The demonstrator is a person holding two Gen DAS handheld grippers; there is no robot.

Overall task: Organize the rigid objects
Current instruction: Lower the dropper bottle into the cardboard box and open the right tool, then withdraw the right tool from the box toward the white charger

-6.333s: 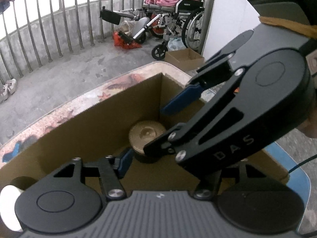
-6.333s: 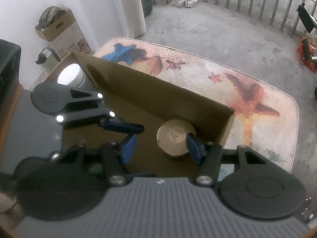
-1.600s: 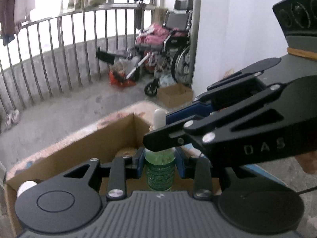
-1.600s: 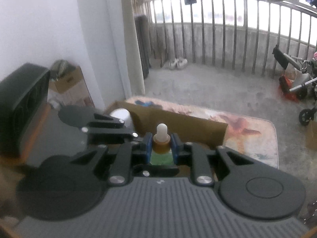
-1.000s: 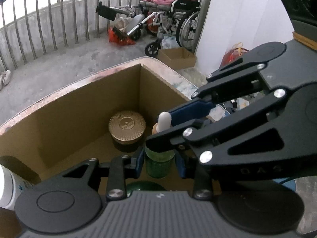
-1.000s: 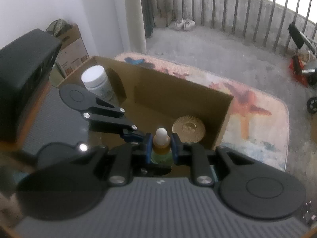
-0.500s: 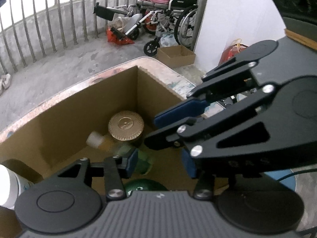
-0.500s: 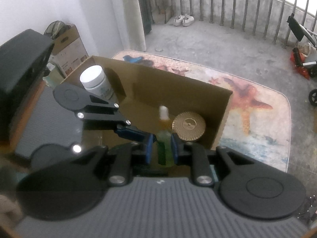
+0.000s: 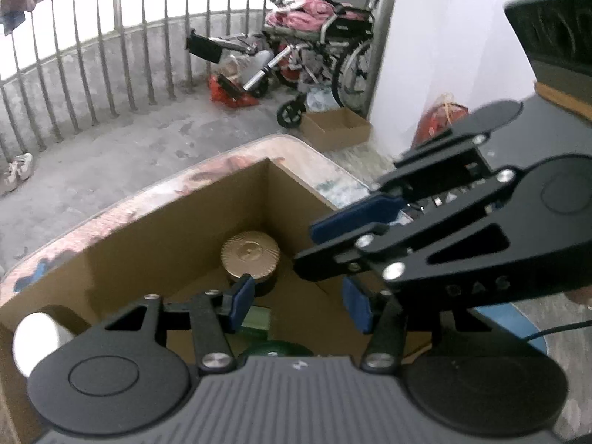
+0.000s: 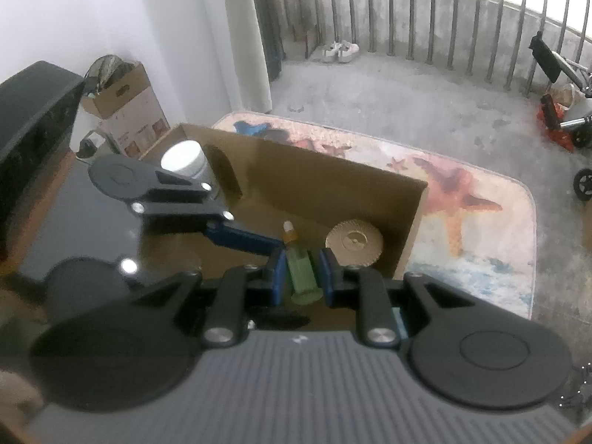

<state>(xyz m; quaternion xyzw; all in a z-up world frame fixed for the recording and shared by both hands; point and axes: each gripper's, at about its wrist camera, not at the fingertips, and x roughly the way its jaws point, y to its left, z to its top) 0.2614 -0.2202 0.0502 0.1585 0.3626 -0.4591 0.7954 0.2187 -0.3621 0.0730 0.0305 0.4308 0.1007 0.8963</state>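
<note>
The green dropper bottle [image 10: 301, 270] lay tilted inside the cardboard box [image 10: 333, 181], its base hidden behind the pads in the right view and mostly blocked by a blue pad in the left view. The right claw [image 10: 302, 275] appeared clamped on it. The left claw [image 9: 300, 305] was opening, nothing pressed between its pads. A gold-lidded jar [image 9: 250, 255] sat in the box corner, a white-capped tub [image 10: 183, 157] opposite.

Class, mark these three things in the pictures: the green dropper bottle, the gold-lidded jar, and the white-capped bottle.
green dropper bottle [image 10: 300, 266], right wrist view, on its green body between the pads.
gold-lidded jar [image 9: 250, 256], left wrist view, on the ribbed gold lid.
white-capped bottle [image 10: 182, 158], right wrist view, on the flat white cap.
</note>
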